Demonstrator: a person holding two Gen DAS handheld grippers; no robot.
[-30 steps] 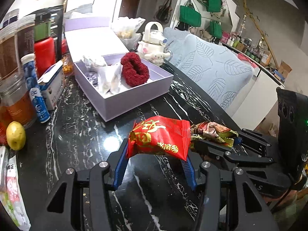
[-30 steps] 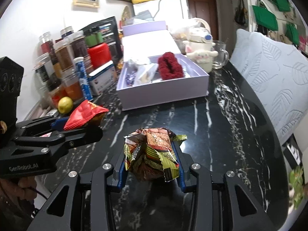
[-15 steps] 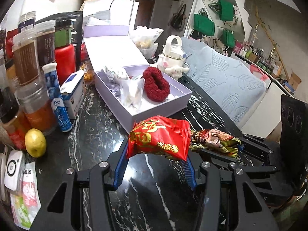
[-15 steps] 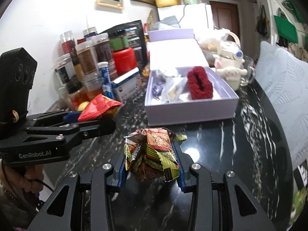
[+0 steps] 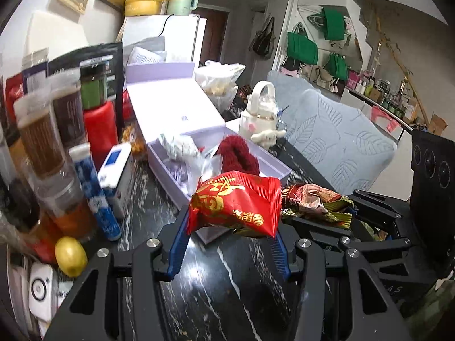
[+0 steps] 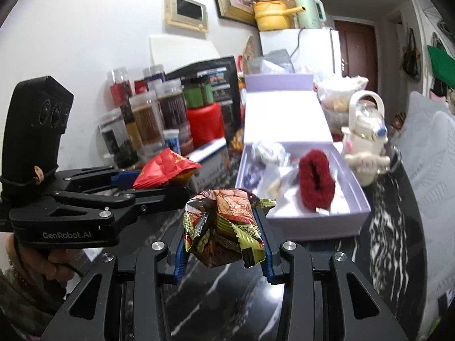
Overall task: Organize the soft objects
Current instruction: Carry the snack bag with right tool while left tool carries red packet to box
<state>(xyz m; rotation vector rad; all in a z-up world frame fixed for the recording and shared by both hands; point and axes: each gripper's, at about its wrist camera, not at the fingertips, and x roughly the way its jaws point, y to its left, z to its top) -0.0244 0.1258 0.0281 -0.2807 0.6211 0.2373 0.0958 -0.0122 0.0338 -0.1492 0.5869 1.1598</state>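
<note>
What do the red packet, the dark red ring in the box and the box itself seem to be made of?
Red packet: thin glossy plastic film, likely; it shines, creases, and has a crimped edge.
Dark red ring: fuzzy fabric or yarn, probably; its surface is matte and hairy.
Lilac box: rigid cardboard with a matte finish, apparently; flat walls, sharp corners, hinged lid.

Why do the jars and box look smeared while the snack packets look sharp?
Left wrist view: the red packet is crisp, the jars streaked by motion blur. Right wrist view: the crumpled packet is sharp, the box soft; walls bow from fisheye distortion.
</note>
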